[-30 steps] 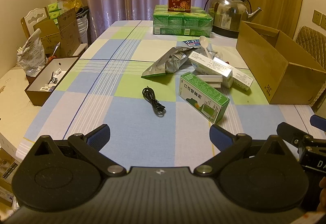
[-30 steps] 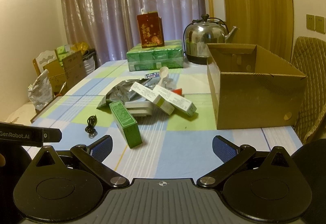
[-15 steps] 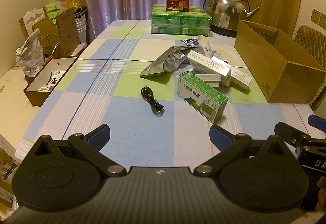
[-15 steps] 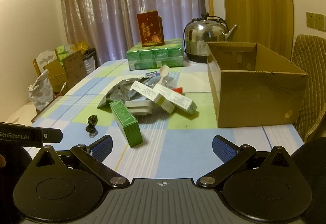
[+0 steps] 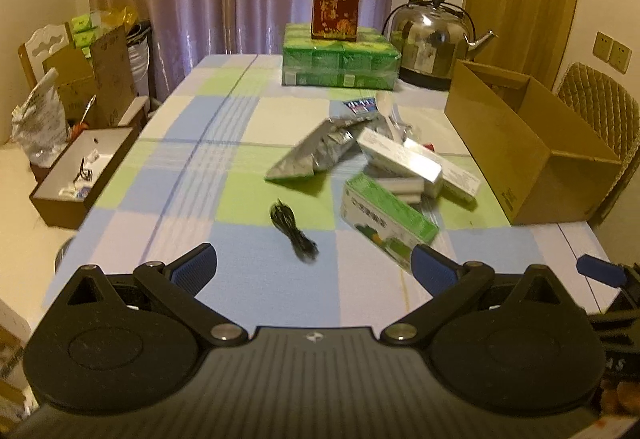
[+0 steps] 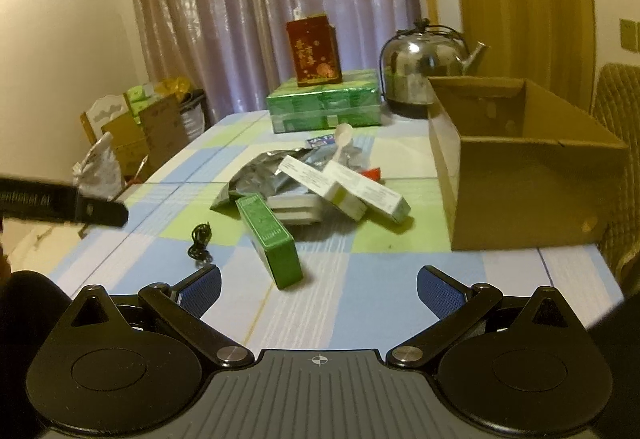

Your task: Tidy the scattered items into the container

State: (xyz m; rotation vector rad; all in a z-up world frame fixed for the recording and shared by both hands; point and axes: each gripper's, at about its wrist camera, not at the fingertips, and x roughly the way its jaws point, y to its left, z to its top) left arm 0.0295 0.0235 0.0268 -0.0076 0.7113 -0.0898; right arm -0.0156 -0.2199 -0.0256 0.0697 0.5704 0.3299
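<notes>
Cardboard, an open brown box [image 6: 520, 191] stands at the right edge of the checked desk [image 5: 248, 247]. Just left of it lies the clutter: a green carton [image 6: 270, 235], two white cartons [image 6: 320, 185] stacked over a silver foil pouch [image 5: 320, 151], and a coiled black cable [image 5: 294, 231]. Both left tongs [image 5: 314, 263] and right tongs [image 6: 318, 285] hang above the near edge, jaws spread wide and holding nothing.
</notes>
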